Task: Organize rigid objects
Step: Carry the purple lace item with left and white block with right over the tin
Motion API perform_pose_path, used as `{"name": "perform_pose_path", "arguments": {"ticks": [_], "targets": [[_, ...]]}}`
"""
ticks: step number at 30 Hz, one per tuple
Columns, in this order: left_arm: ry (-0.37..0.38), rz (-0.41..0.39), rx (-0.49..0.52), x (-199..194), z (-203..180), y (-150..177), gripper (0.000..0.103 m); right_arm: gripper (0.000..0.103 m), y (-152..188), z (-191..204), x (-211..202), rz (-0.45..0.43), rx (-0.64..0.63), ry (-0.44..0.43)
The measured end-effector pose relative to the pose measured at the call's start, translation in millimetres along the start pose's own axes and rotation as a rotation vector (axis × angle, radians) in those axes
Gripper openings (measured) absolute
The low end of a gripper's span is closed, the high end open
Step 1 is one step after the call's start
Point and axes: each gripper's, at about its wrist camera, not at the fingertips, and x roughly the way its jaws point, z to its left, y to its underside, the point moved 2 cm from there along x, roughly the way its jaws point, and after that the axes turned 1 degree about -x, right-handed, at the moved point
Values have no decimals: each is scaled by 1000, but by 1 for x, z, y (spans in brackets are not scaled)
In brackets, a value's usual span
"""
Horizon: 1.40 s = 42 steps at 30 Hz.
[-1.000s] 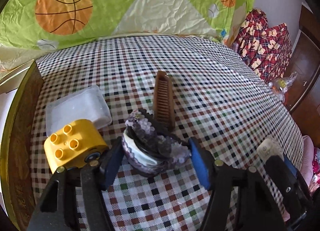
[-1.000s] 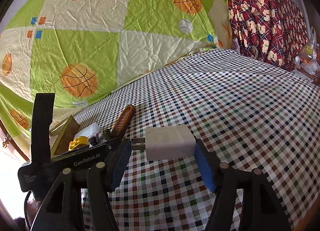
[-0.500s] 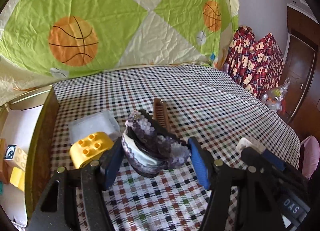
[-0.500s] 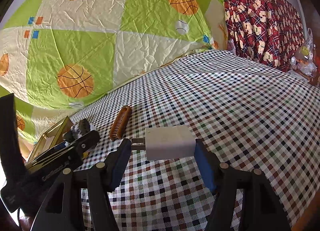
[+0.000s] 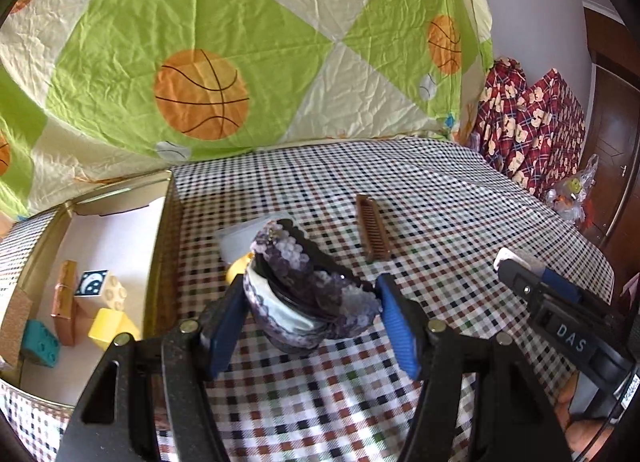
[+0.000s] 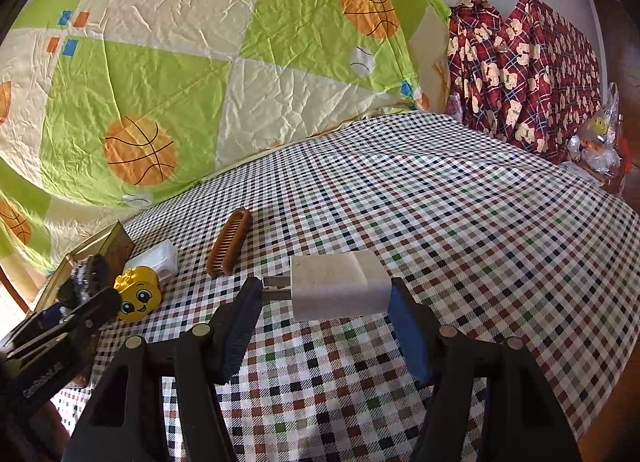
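Purple-sequined roll [image 5: 308, 302] clamped in the left gripper [image 5: 312, 326] — white charger [image 6: 340, 286] pinched by the right gripper [image 6: 324, 322].

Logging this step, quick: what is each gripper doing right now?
Left gripper: closed on the purple sequined container.
Right gripper: closed on the white charger plug.

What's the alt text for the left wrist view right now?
The left gripper holds a purple sequined hair clip above a checkered tablecloth. To its left, an open box holds toy blocks; a brown comb lies beyond.
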Motion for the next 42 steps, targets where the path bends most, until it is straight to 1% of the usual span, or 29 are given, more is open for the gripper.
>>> {"name": "perform_pose_path", "arguments": {"ticks": [3, 6, 9, 13, 20, 28, 35, 42], "targets": [[-15, -18, 4, -10, 7, 2, 64, 66, 0, 4, -4, -14, -12, 16], [-26, -35, 7, -19, 15, 2, 64, 66, 2, 7, -7, 1, 16, -6], [-35, -49, 6, -27, 24, 1, 64, 66, 2, 17, -10, 9, 17, -29], [-47, -58, -7, -32, 36, 1, 64, 66, 1, 42, -19, -6, -18, -67], [-87, -72, -37, -41, 63, -2, 64, 66, -7, 91, -39, -63, -114, -137], [-126, -81, -70, -47, 90, 1, 64, 66, -8, 129, -50, -86, -161, -195], [-136, -90, -88, -54, 103, 5, 64, 66, 0, 145, -55, -83, -194, -210], [-121, -91, -93, -58, 102, 9, 64, 66, 4, 150, -60, -87, -212, -205]]}}
